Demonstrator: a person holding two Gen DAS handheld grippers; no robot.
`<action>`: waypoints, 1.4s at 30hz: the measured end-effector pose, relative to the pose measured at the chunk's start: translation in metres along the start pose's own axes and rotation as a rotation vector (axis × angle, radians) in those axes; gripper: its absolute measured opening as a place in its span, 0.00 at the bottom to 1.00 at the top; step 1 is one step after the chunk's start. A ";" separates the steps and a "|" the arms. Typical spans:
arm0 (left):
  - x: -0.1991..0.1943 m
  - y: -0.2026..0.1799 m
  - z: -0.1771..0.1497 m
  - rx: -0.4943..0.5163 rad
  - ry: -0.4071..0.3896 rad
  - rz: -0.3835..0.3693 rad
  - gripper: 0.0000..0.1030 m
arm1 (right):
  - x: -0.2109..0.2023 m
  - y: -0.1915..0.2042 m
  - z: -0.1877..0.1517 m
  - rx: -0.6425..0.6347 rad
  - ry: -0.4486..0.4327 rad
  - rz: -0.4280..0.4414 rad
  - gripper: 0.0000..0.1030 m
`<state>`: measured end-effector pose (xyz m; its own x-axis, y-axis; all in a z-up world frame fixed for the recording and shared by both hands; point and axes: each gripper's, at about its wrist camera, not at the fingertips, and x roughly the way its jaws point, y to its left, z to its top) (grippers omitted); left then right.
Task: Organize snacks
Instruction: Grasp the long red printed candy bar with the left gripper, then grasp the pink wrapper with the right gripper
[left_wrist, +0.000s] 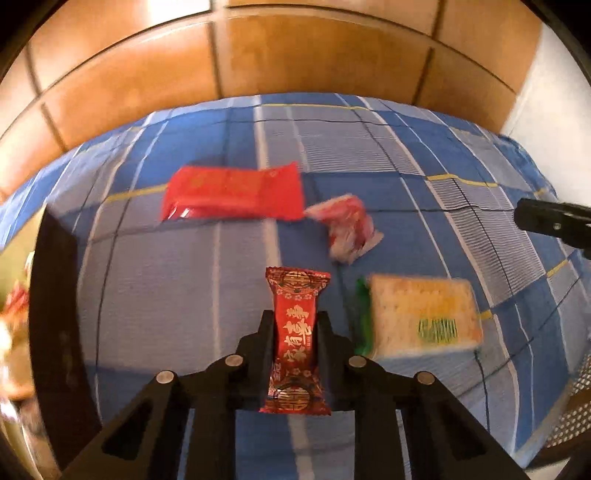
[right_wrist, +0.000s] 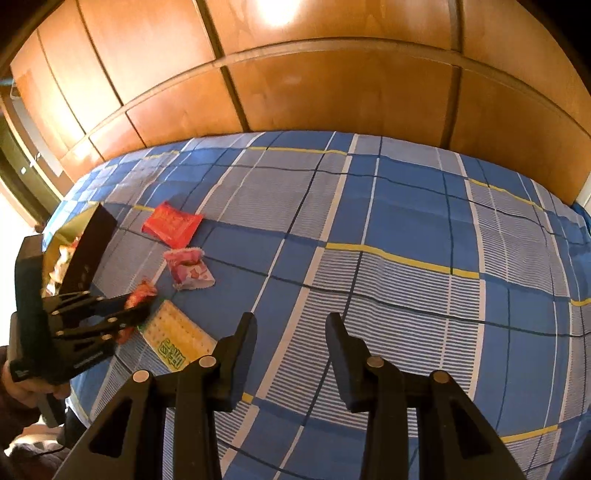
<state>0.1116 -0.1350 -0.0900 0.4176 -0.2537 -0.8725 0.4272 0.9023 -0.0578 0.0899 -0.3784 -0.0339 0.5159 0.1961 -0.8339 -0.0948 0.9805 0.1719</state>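
Your left tongs (left_wrist: 295, 332) are clamped on a red candy (left_wrist: 295, 343), which stands lengthwise between the two fingers, its long axis running straight out along them, both crimped ends sticking clear of the grip. Your right tongs (right_wrist: 291, 328) are spread wide with nothing between them, hovering above the bed (right_wrist: 406, 229) well to the right of the snacks.

The relation that matters next, as I judge it: the black box (left_wrist: 55, 314) lies to the left of your left tongs, its dark wall close by in the left wrist view, and the right wrist view shows wrappers already inside it (right_wrist: 61, 258). So the candy probably goes leftward into that box, and your left hand is much the nearer one. Keep the candy's length in line with the opening so an end does not catch the wall.

Counting left to right on the bedspread: one box; one long red packet (left_wrist: 232, 195) lying crosswise, far from you; one candy in the grip; one crumpled pink-and-white wrapper (left_wrist: 347, 229) just right of the packet; one cracker pack (left_wrist: 424, 317) with green print, lying flat just right of the left tongs. That leaves three snacks loose, all nearer your left hand than your right.
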 end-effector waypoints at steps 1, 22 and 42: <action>-0.005 0.001 -0.007 -0.005 -0.004 -0.002 0.21 | 0.002 0.002 -0.001 -0.008 0.006 0.003 0.38; -0.034 0.019 -0.069 -0.072 -0.104 -0.038 0.21 | 0.075 0.105 0.036 -0.182 0.091 0.068 0.42; -0.036 0.022 -0.073 -0.081 -0.133 -0.049 0.22 | 0.059 0.092 0.032 -0.181 0.040 -0.123 0.26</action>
<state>0.0475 -0.0809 -0.0956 0.5025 -0.3370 -0.7962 0.3856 0.9116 -0.1425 0.1391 -0.2772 -0.0502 0.4989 0.0719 -0.8637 -0.1870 0.9820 -0.0263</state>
